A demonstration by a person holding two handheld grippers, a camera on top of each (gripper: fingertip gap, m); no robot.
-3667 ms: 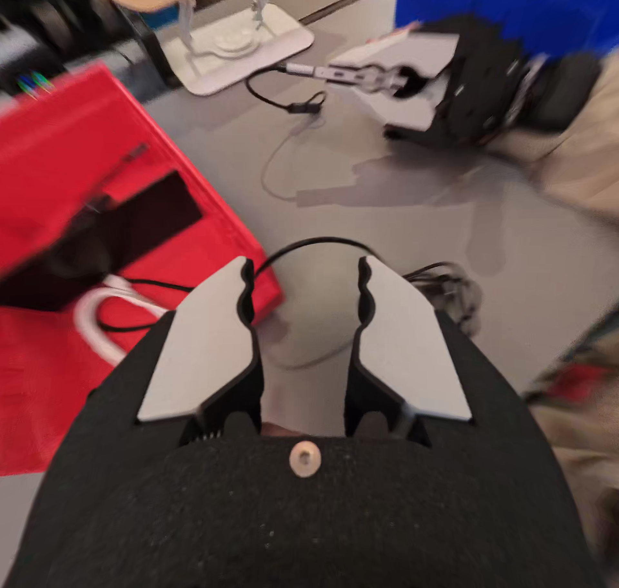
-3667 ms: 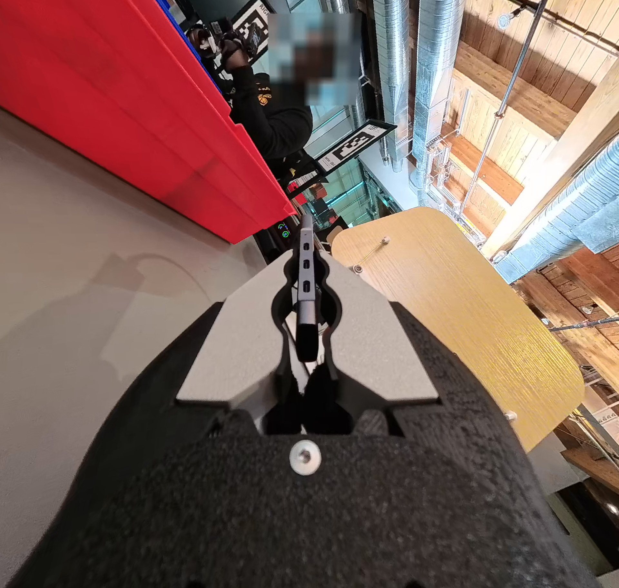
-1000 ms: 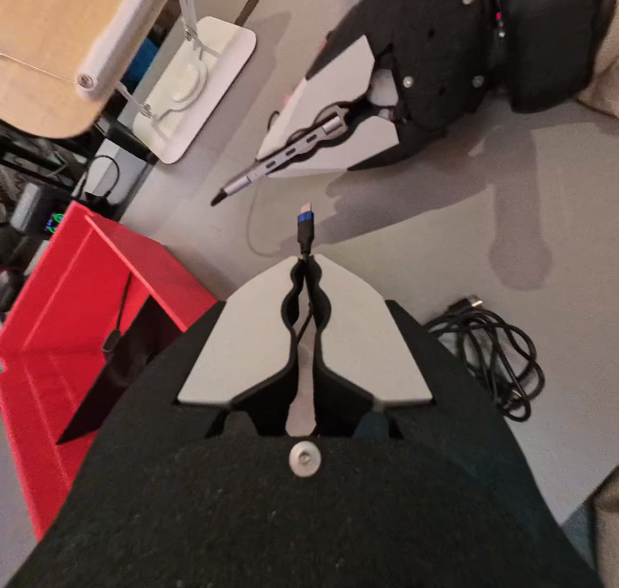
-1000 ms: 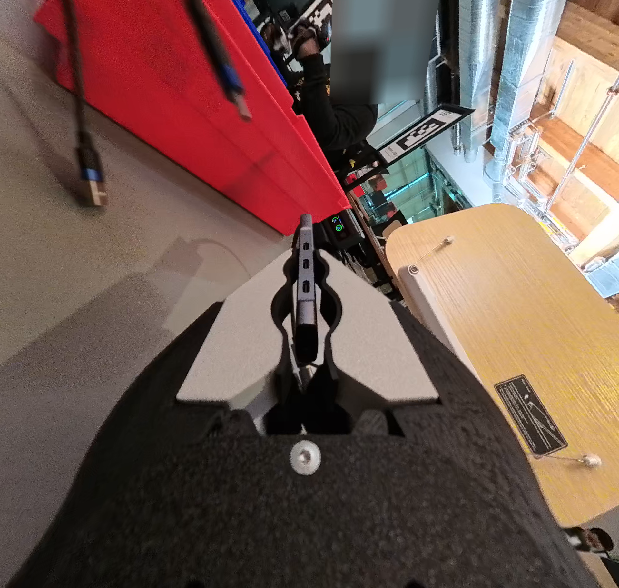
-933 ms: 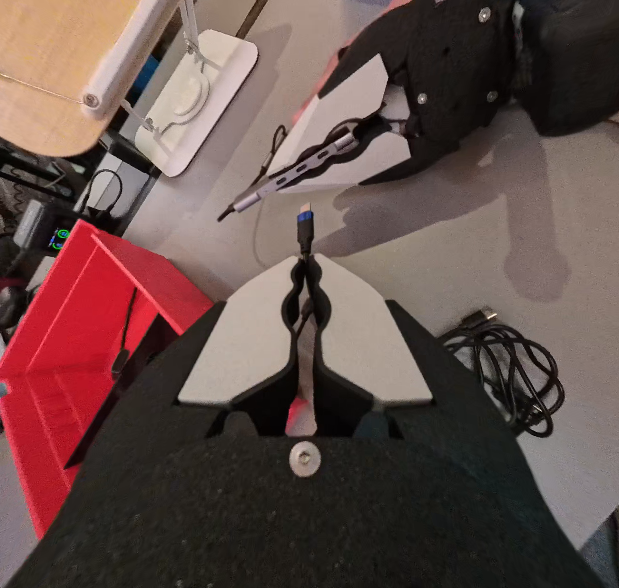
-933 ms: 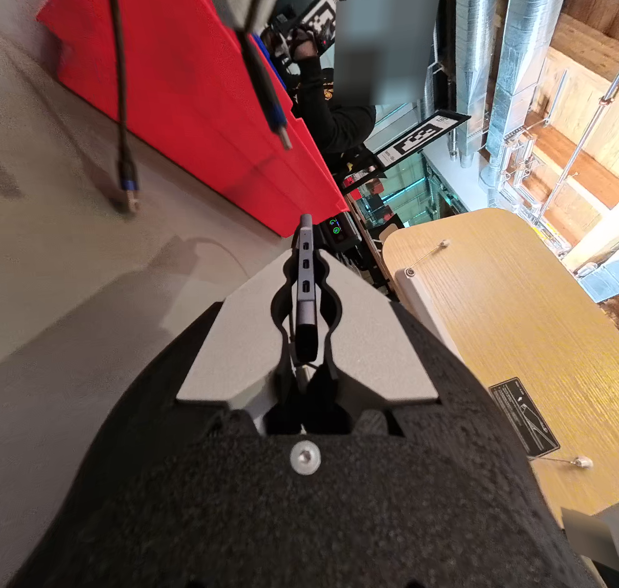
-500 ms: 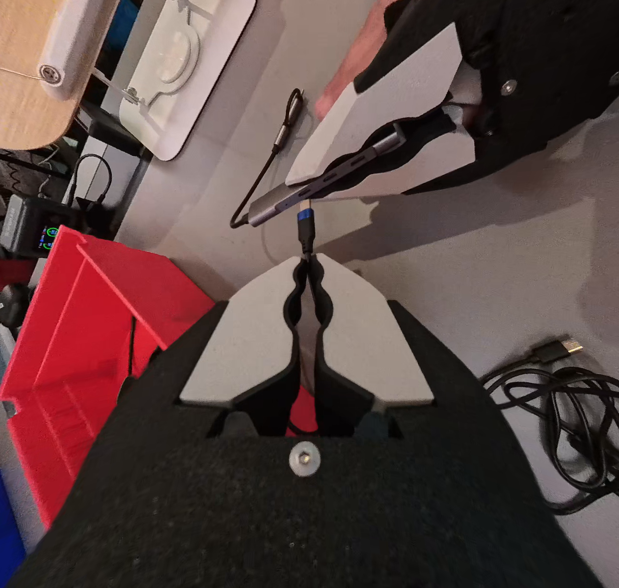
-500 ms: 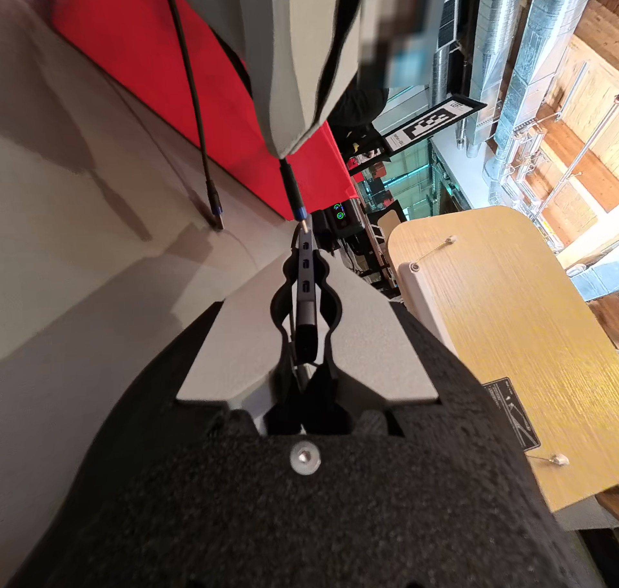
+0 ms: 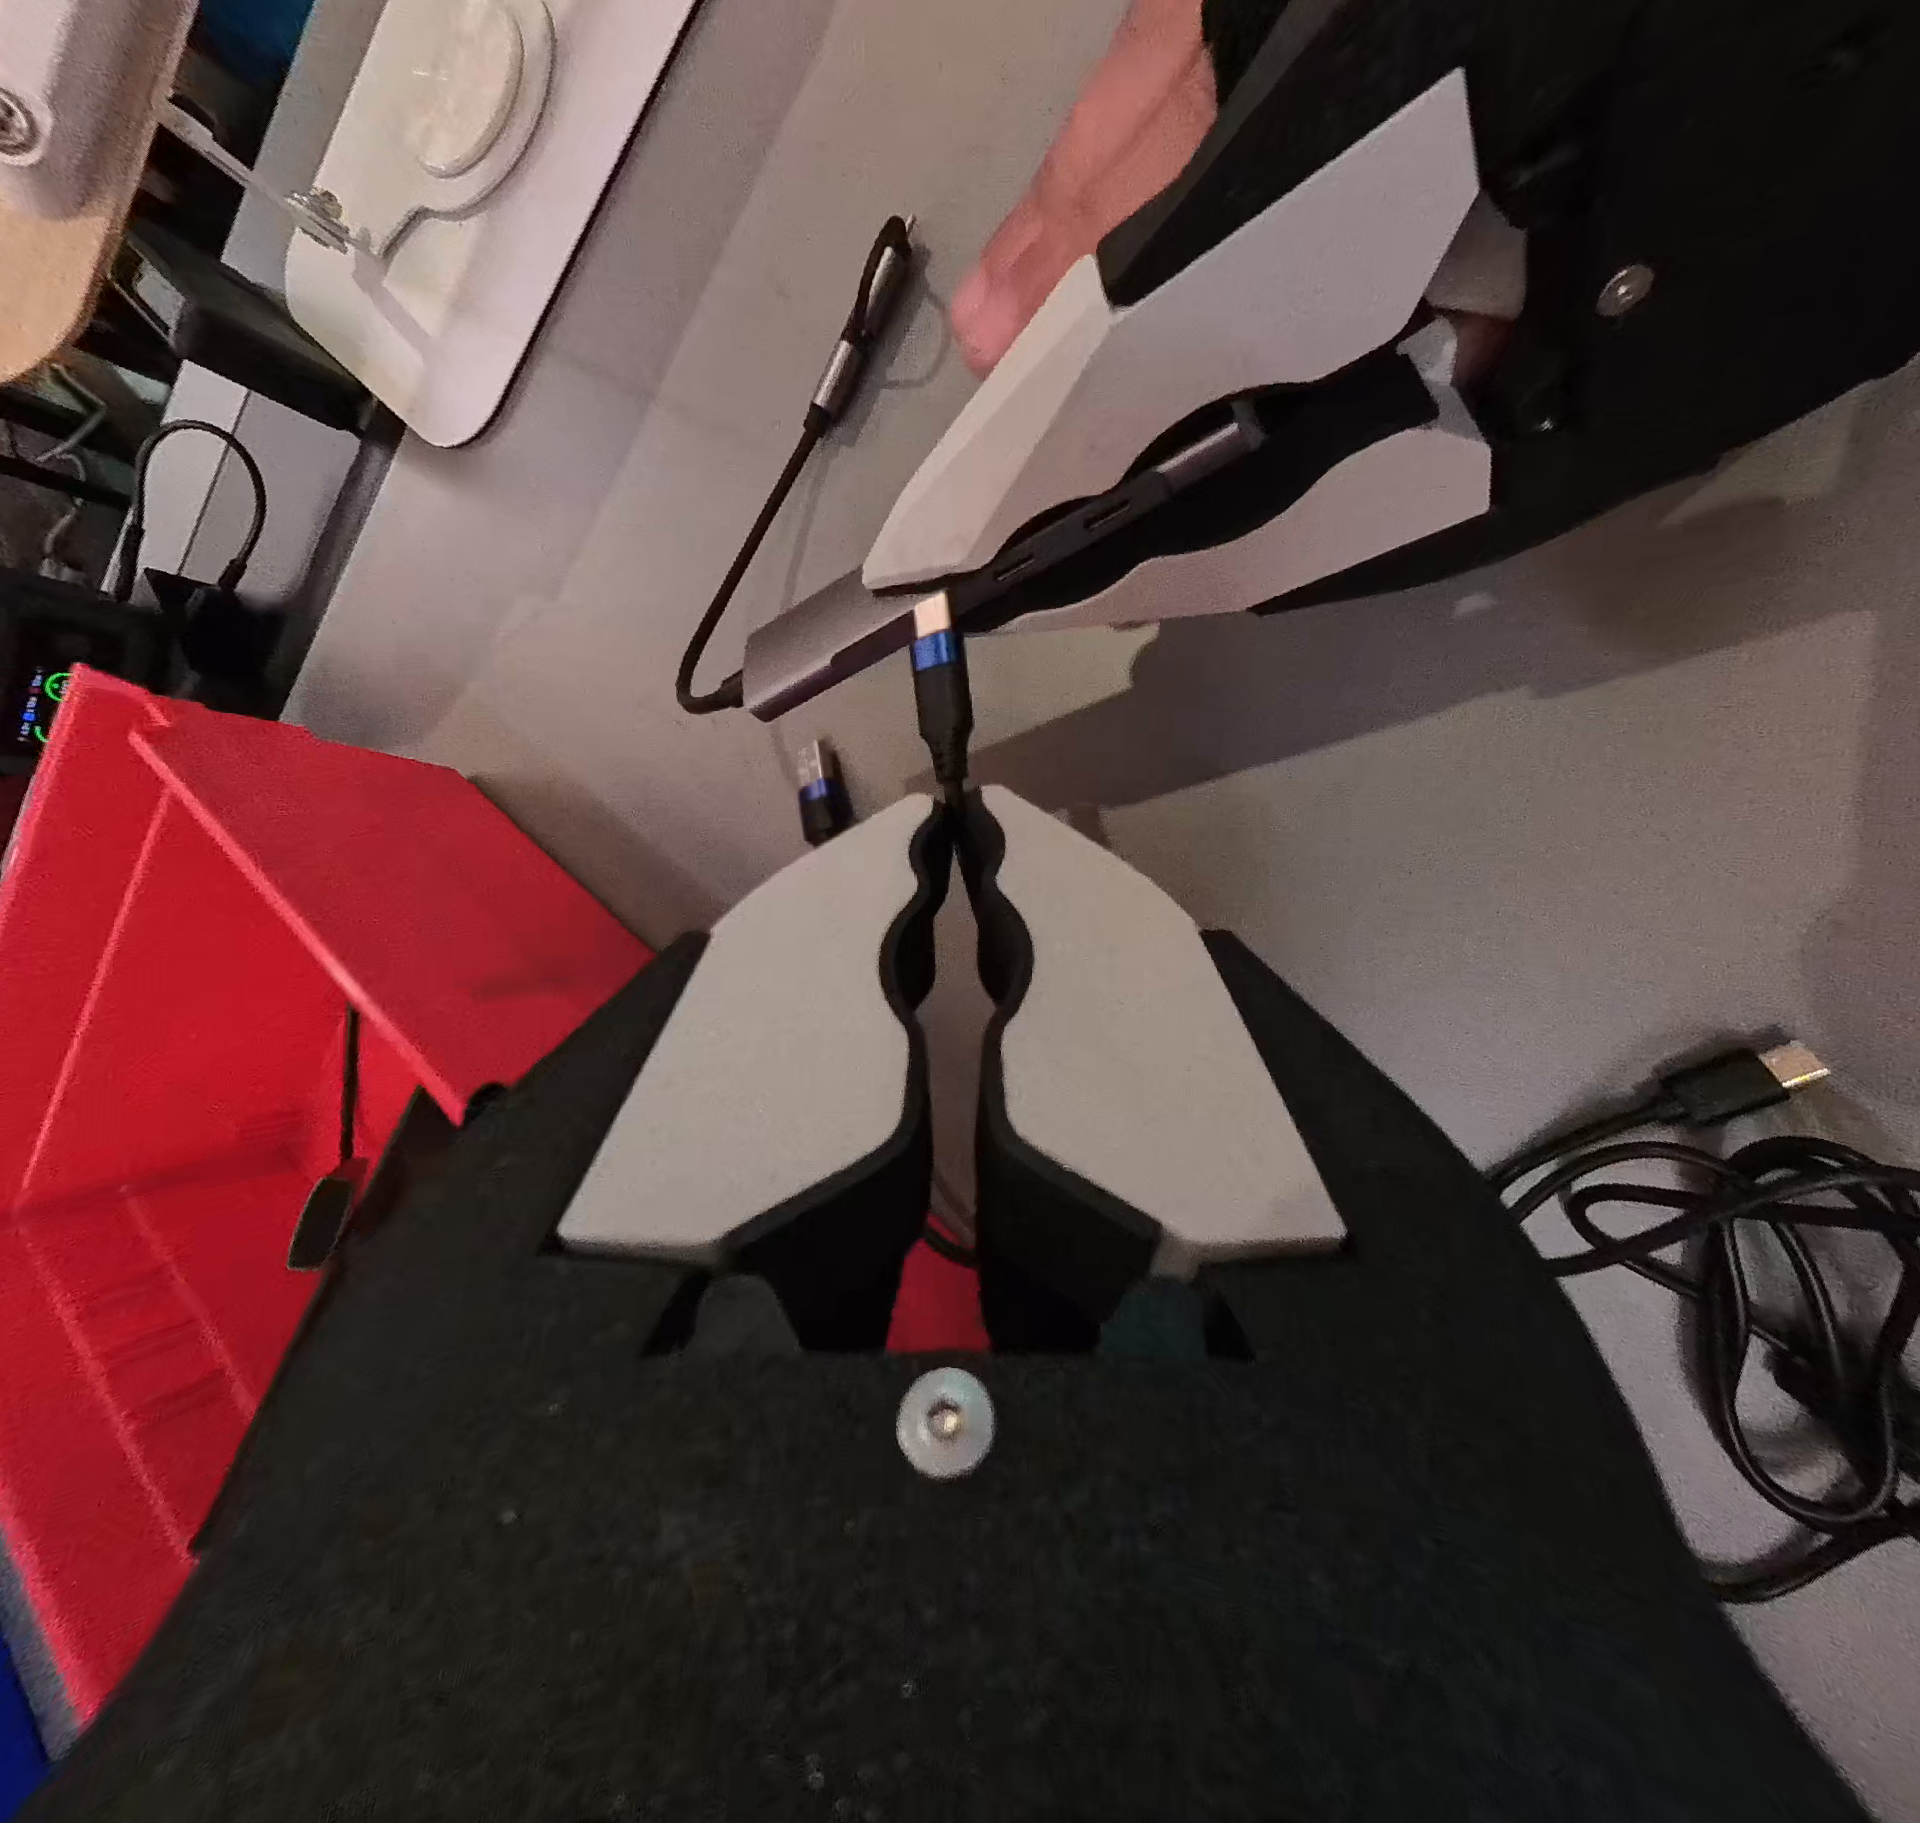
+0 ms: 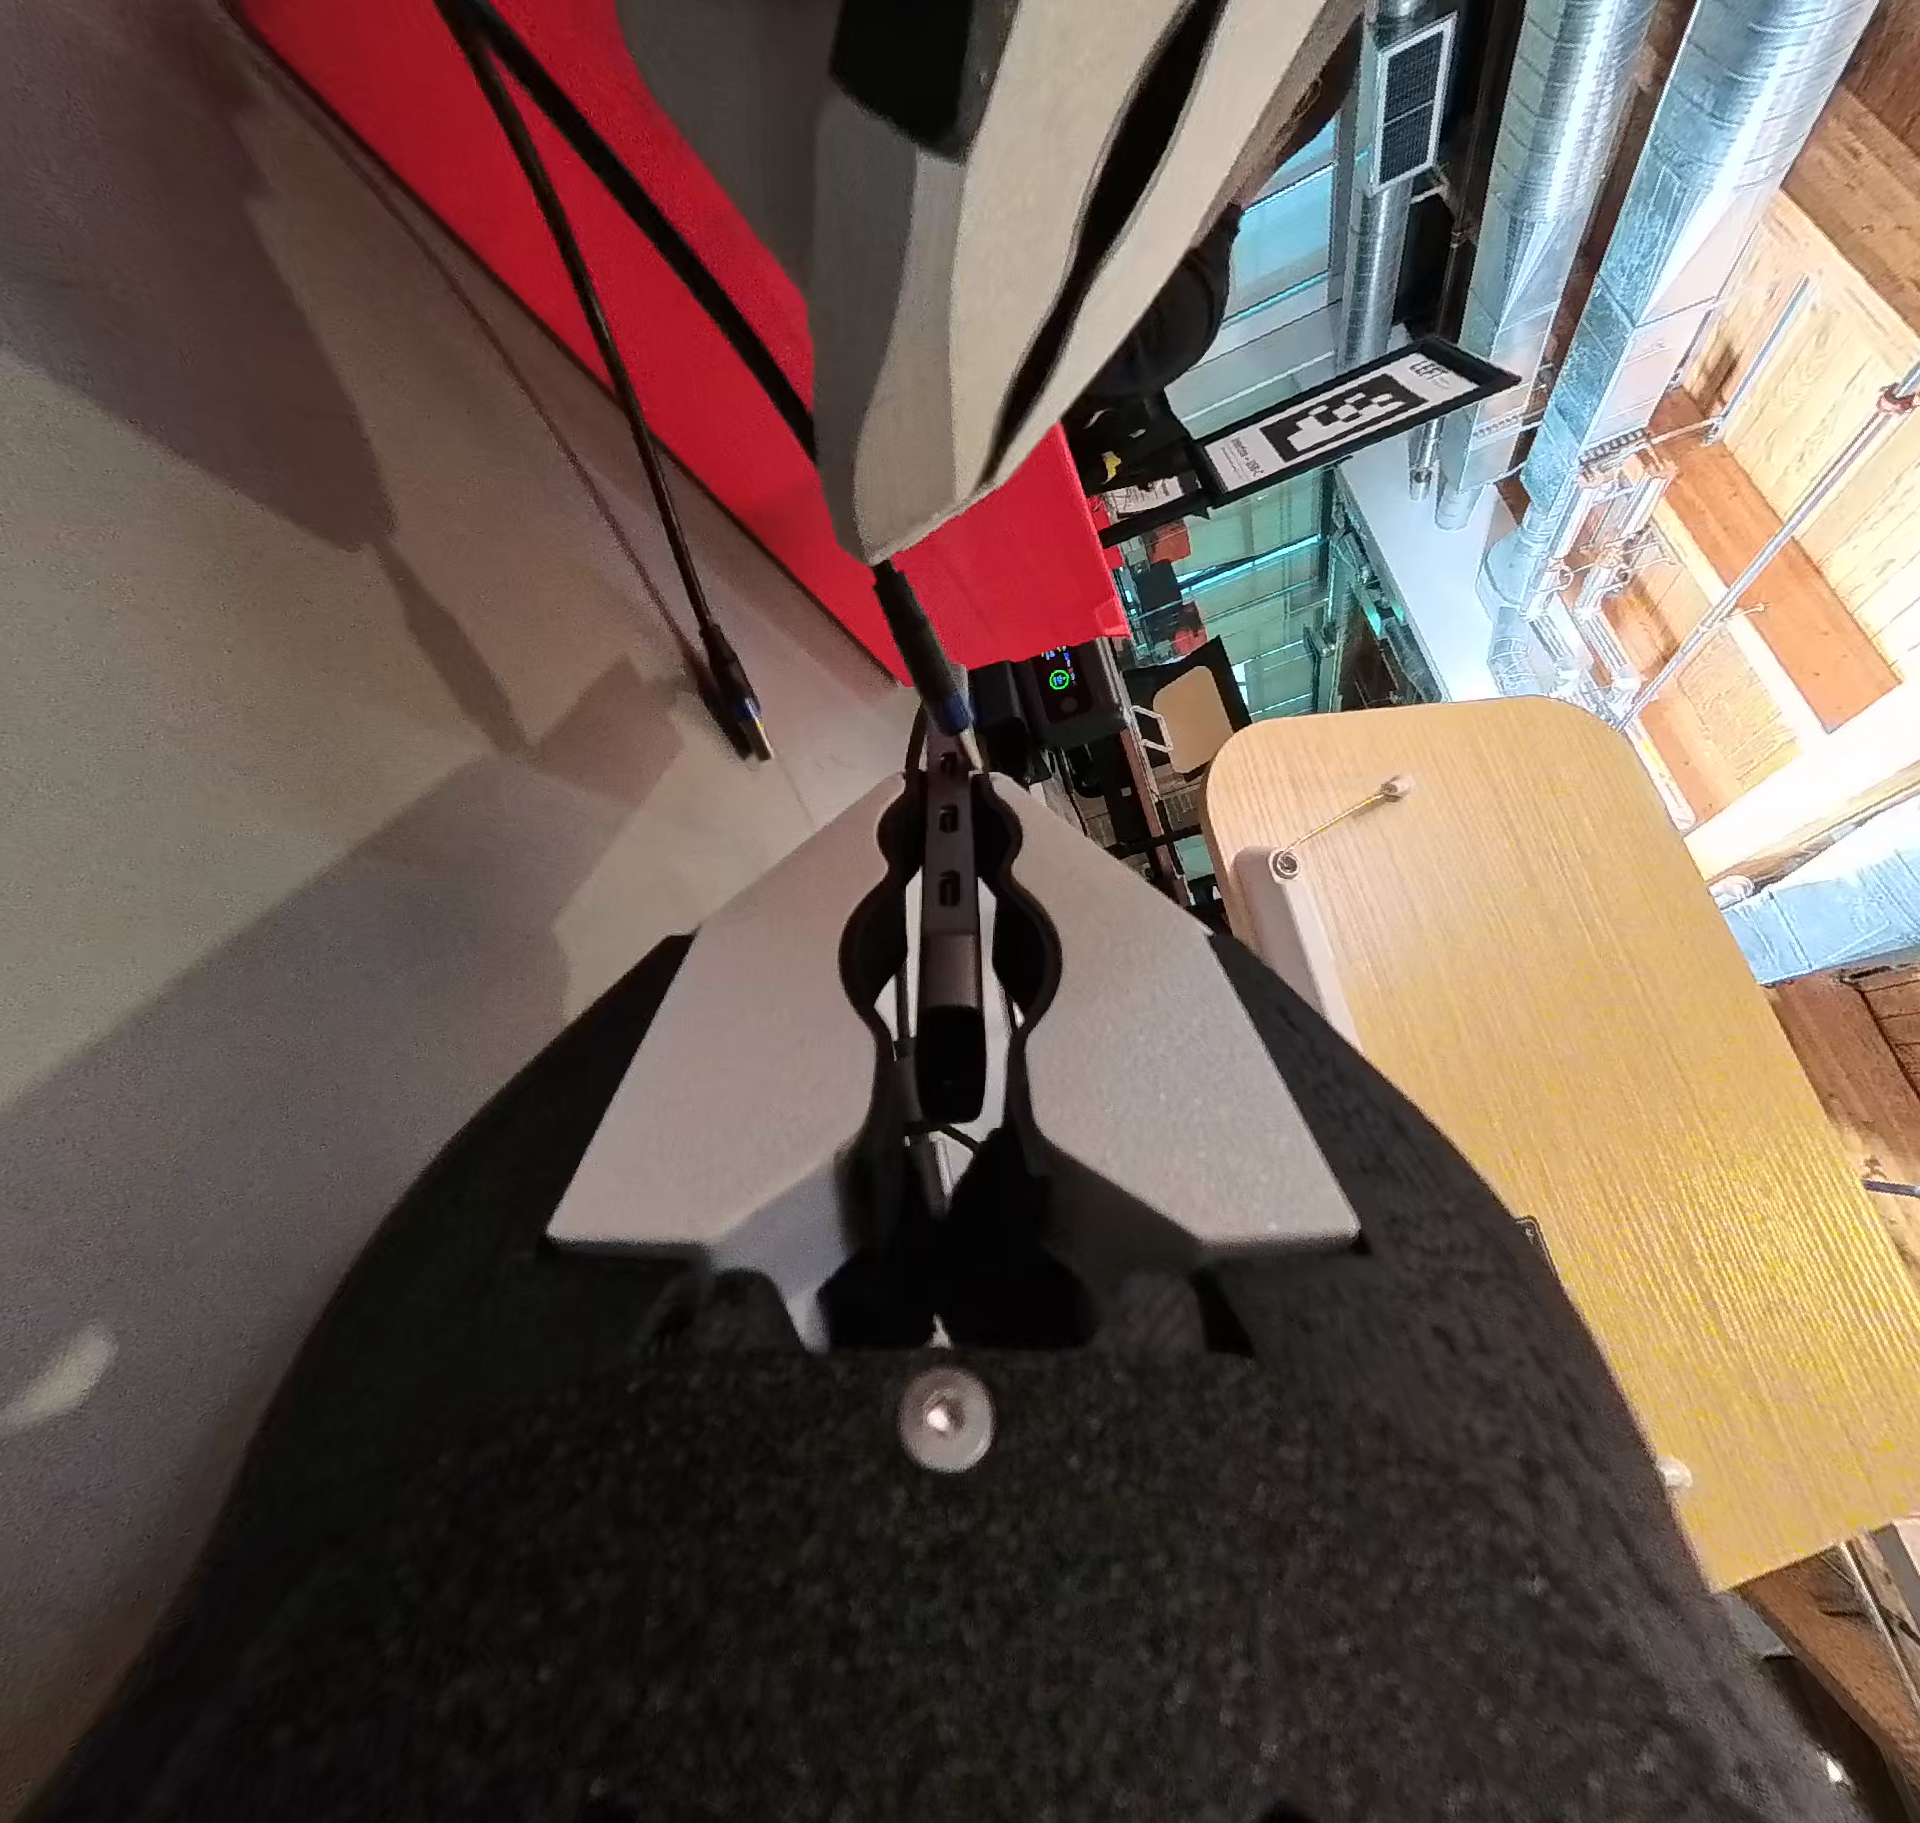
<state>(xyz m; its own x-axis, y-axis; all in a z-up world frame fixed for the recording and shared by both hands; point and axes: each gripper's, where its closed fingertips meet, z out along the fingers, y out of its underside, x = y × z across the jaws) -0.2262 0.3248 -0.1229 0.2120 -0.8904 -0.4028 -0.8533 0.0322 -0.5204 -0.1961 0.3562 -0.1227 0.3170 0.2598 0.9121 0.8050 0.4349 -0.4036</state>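
Note:
My left gripper is shut on a black cable just behind its blue-ringed USB plug. The plug's metal tip touches the port edge of a grey hub. My right gripper is shut on that hub, which sticks out past the fingertips. In the right wrist view the plug meets the hub's front end, under the left gripper's grey fingers. The cable's other blue-ringed plug lies on the grey table, also seen in the right wrist view. The hub's short black tail cable curls on the table.
A red bin stands at the left with a black cable hanging over its edge. A coil of black cable lies at the right. A white lamp base sits at the far left. A wooden panel is right of the right gripper. One gripper's finger ends stand about 5 centimeters off the other's.
Both grippers have closed in on each other. The plug, a gap away from the hub a second ago, now touches its port edge. The cable's loose plug has come into view.

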